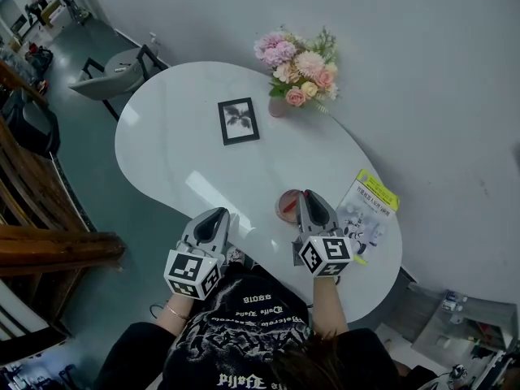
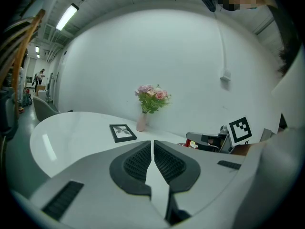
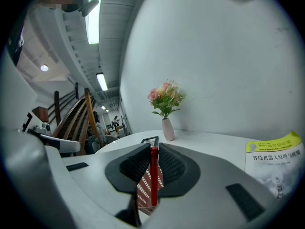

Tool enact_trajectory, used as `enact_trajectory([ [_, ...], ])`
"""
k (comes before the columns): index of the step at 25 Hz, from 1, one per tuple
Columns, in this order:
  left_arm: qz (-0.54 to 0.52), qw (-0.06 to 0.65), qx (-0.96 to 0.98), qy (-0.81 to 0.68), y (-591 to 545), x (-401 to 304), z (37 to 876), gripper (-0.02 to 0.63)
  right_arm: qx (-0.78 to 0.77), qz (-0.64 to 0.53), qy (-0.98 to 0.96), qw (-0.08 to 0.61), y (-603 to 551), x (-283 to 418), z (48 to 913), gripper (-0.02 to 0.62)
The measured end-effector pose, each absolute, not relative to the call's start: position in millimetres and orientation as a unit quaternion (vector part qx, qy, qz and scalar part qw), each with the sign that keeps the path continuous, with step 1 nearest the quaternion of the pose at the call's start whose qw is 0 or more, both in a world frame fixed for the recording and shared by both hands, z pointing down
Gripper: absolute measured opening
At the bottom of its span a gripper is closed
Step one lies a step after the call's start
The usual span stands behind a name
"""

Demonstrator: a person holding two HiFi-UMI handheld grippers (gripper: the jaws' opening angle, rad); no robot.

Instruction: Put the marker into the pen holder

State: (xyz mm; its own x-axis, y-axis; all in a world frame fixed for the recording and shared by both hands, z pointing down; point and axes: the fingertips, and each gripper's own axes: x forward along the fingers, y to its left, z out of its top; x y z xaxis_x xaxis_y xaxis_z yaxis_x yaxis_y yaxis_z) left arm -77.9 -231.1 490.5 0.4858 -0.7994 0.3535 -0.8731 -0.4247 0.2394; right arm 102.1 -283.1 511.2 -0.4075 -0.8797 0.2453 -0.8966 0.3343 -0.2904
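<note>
My right gripper (image 3: 153, 148) is shut on a red marker (image 3: 154, 175), which stands upright between the pads. Just below the marker's lower end shows the pen holder (image 3: 145, 191), a red cup with a white pattern. In the head view the right gripper (image 1: 307, 197) reaches over the round reddish pen holder (image 1: 284, 206) near the table's front edge. My left gripper (image 1: 213, 216) hovers at the table's near edge, left of the holder. Its jaws (image 2: 152, 142) are shut with nothing between them.
A vase of pink flowers (image 1: 297, 70) and a black picture frame (image 1: 238, 120) stand farther back on the white table (image 1: 179, 153). A booklet with a yellow band (image 1: 370, 205) lies right of the holder. A grey chair (image 1: 114, 71) stands beyond the table's far left end.
</note>
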Motion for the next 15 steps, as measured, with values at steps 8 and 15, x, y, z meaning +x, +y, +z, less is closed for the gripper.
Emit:
enact_trajectory([
  [8, 0.093, 0.199, 0.840, -0.496, -233, -76, 492, 0.035, 0.534, 0.205, -0.820, 0.037, -282, 99, 520, 0.075],
  [15, 0.090, 0.200, 0.841, -0.495, -233, -79, 491, 0.035, 0.514, 0.202, -0.833, 0.029, -281, 90, 510, 0.145],
])
